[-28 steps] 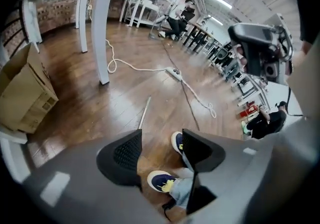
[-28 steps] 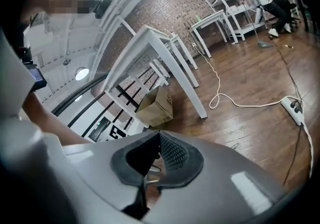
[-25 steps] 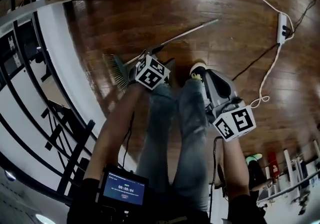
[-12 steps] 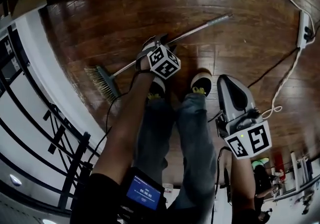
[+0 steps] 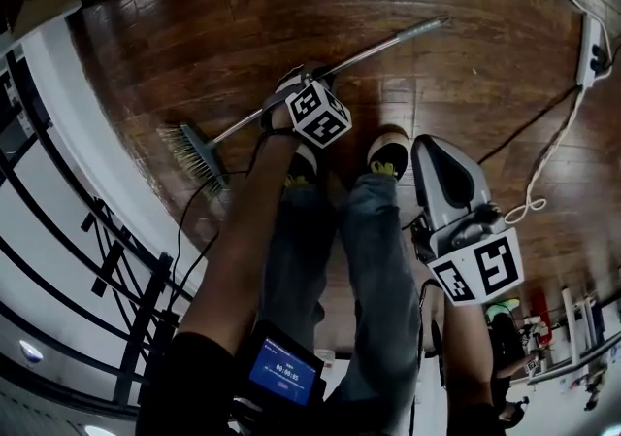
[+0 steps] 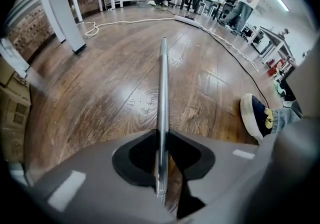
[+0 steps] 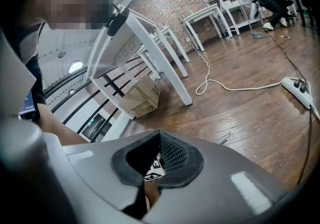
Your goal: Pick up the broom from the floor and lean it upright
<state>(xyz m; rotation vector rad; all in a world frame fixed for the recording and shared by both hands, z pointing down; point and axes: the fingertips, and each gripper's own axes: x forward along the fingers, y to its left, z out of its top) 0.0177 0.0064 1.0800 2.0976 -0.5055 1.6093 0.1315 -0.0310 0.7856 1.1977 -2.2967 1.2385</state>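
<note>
The left gripper's (image 6: 161, 140) fingers, just closing, pinch the slim silver metal broom handle (image 6: 163, 78) between them, while the right gripper's (image 7: 159, 157) fingers meet, holding nothing.

White power strip (image 7: 298, 88) and cable (image 7: 250, 89) on wooden floor (image 5: 243, 26), black railing (image 5: 146, 322) alongside
</note>
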